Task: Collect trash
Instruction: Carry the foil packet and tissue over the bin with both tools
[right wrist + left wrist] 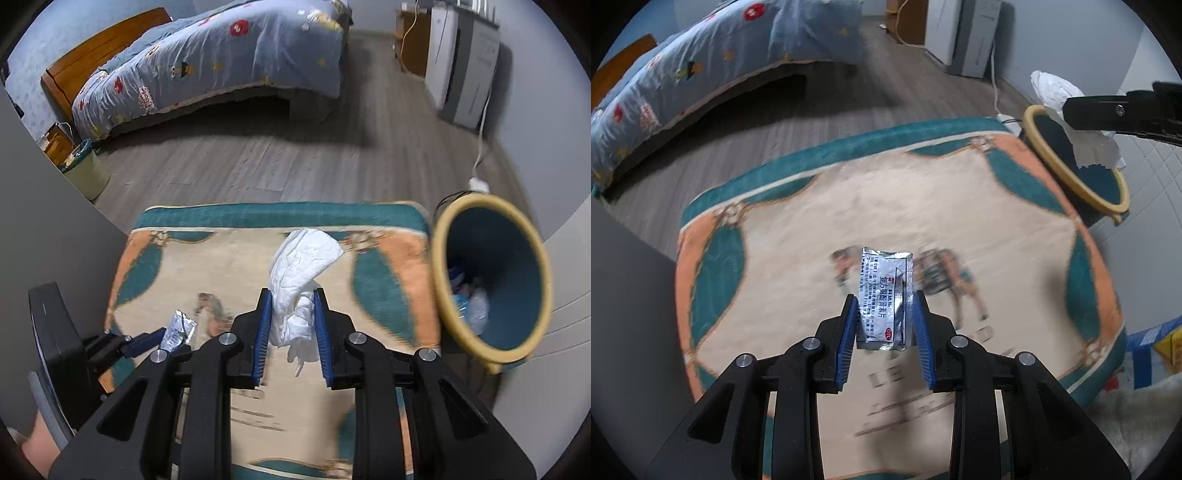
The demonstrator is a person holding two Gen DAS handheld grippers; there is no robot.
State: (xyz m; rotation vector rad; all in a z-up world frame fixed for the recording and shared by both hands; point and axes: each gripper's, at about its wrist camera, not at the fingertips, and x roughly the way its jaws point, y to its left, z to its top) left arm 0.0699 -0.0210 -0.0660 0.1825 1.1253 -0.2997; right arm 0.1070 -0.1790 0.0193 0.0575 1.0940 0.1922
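Note:
My left gripper (885,302) is shut on a silver foil medicine sachet (884,295), held above a patterned rug (812,221); the same sachet (179,328) shows at the lower left of the right wrist view, in the left gripper (168,338). My right gripper (291,297) is shut on a crumpled white tissue (299,273), also lifted over the rug (207,258). A teal bin with a yellow rim (495,273) stands just off the rug's right edge, some trash inside. In the left wrist view the right gripper's fingers (1108,110) hold the tissue (1056,88) by the bin (1075,166).
A bed with a blue quilt (221,62) lies across the grey wood floor. A pale waste basket (86,170) stands at the bed's head. White cabinets (465,62) and a power strip (478,182) line the right wall. A grey wall (48,206) is close on the left.

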